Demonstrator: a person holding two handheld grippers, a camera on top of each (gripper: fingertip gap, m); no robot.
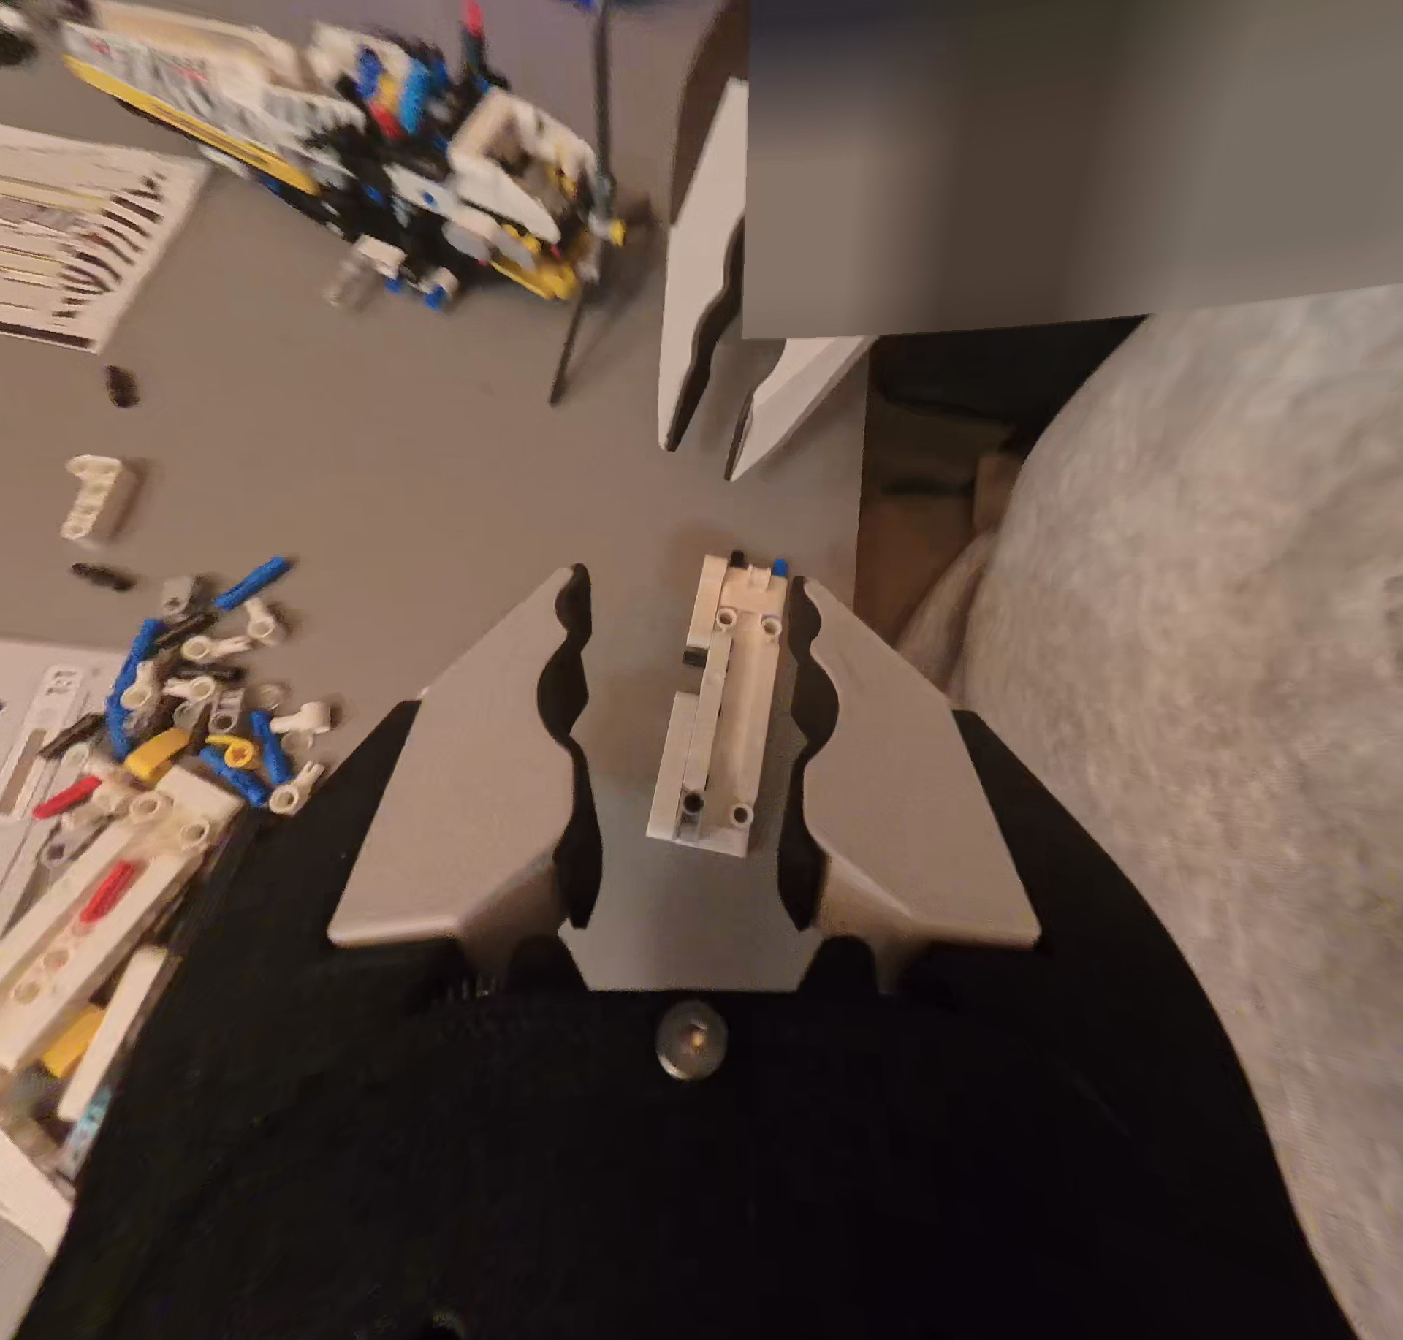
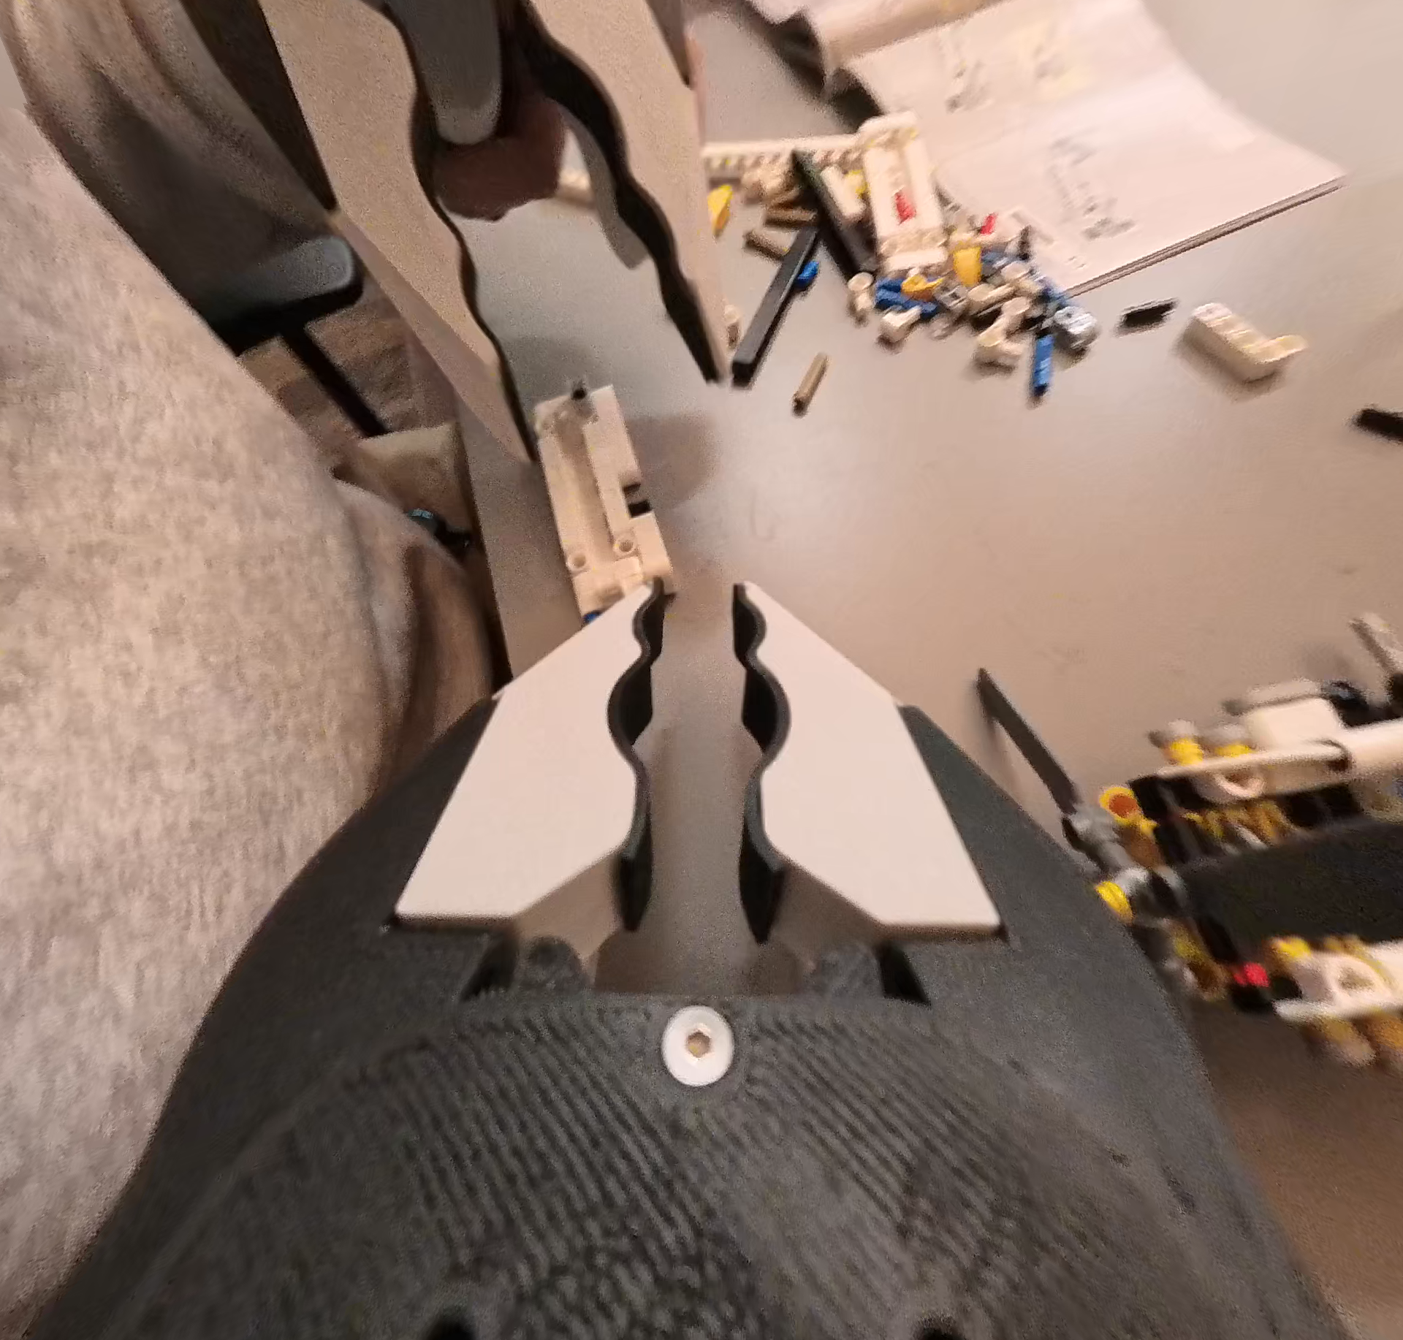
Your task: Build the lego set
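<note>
**White sub-assembly between open left fingers**

Left gripper (image 1: 687, 582) is open; the white sub-assembly (image 1: 717, 704) lies on the table (image 1: 395, 453) between its fingers, against the right-hand one, frame centre. Right gripper (image 2: 695, 594) is parted and empty. Model (image 1: 425, 157) upper left, loose parts (image 1: 205, 704) left.

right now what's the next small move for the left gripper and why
Probably close the left gripper on the small white lego sub-assembly: it lies on the grey table between the open fingers, against one and clear of the other. The right gripper is open and empty beside it.
</note>
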